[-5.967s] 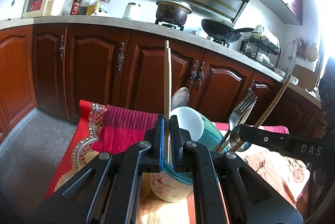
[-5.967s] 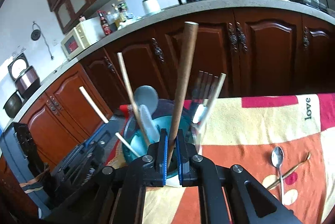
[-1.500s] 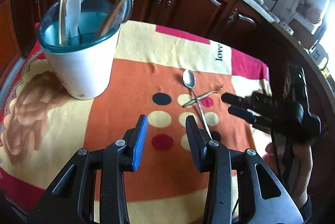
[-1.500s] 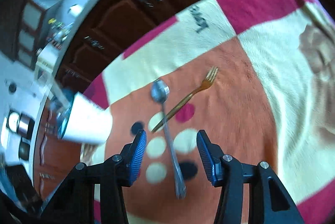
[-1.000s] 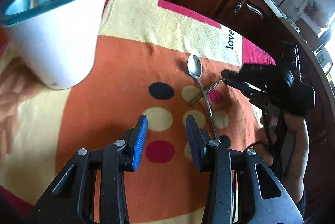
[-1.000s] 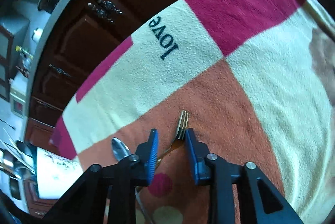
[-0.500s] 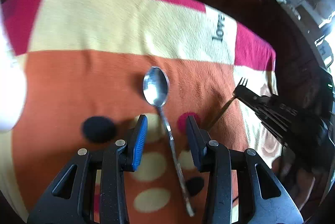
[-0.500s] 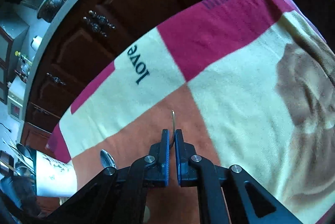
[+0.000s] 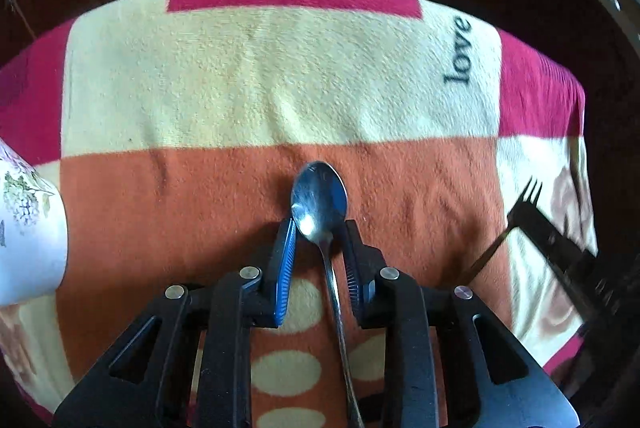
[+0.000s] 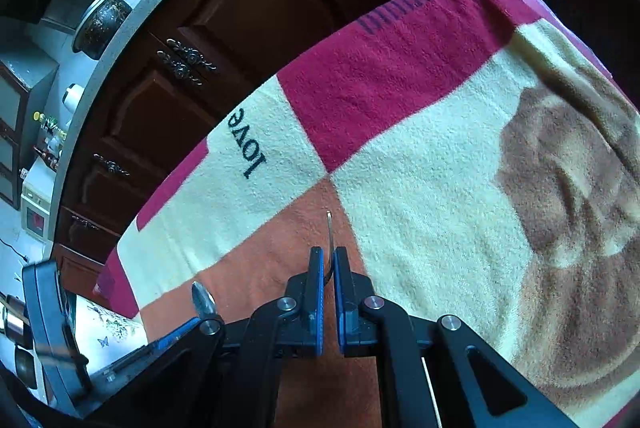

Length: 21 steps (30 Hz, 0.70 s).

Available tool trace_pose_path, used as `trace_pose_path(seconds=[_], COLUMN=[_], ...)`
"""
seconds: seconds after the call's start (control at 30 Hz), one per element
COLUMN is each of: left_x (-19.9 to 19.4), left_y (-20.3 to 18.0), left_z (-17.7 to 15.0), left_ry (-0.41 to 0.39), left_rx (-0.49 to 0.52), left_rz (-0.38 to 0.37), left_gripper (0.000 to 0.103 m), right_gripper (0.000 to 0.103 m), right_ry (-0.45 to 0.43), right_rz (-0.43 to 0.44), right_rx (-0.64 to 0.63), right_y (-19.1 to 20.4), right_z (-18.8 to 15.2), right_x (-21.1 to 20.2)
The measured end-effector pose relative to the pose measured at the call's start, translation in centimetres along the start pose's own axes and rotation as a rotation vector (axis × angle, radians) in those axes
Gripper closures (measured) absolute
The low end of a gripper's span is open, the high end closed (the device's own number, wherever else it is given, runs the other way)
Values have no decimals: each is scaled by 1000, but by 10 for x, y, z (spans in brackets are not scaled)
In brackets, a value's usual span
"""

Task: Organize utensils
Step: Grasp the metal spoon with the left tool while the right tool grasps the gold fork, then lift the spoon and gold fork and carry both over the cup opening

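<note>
A steel spoon point(image 9: 320, 195) lies on the orange part of the cloth, bowl pointing away. My left gripper point(image 9: 318, 228) is open and low over it, one finger on each side of the spoon's neck. My right gripper point(image 10: 327, 260) is shut on a small fork point(image 10: 329, 228), seen edge-on between its pads. In the left wrist view the fork point(image 9: 524, 199) is lifted above the cloth at the right. The spoon bowl point(image 10: 202, 300) also shows in the right wrist view, beside the left gripper.
The white flowered utensil cup point(image 9: 24, 228) stands at the left edge of the cloth; it also shows in the right wrist view point(image 10: 108, 332). The patterned cloth point(image 9: 260, 87) covers the table. Dark wood cabinets point(image 10: 240, 27) stand behind the table's far edge.
My left gripper has come down and forward so its fingers straddle the spoon. My right gripper, shut on the fork, has lifted it slightly off the cloth.
</note>
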<state>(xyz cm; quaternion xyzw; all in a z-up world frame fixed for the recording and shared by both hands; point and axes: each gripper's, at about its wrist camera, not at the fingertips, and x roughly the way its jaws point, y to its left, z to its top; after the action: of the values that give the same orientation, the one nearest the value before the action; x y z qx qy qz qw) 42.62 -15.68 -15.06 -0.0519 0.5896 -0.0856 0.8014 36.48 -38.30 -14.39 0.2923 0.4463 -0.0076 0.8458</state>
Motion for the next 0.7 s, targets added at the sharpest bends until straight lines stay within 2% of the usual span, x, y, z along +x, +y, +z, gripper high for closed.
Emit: trace_pose_path(seconds=[0.07,0.23,0.27,0.33,0.47,0.57,0.7], left_x=[2,9,10,12,4,-19,-68], left_y=[2,-10,-15,-22,-22,-17,-4], left_z=[5,17,17,19,11,-10,-34], left_ry=[-6,-44,-53,-63,-88,-157,-317], left_rx=[-2,69,83,86,80,88,102], left_rz=[-8,28,42,36,0,-9,6], left_gripper=[79,79,82,99,99,99,99], right_gripper=[99,99,99,99,99,99,100], right_ry=[0,9,10,10,-4,-15,-69], right_rz=[3,9,11,10,18,41,76], right_rx=[-6,-4,-3,-6,-36,-49,-101], right_y=[0,-3,-4,-3,3,6,17], right_z=[0,-1,-1,-1,-1,-1,-2], right_x=[0,1,1,1,-1,-3,-15])
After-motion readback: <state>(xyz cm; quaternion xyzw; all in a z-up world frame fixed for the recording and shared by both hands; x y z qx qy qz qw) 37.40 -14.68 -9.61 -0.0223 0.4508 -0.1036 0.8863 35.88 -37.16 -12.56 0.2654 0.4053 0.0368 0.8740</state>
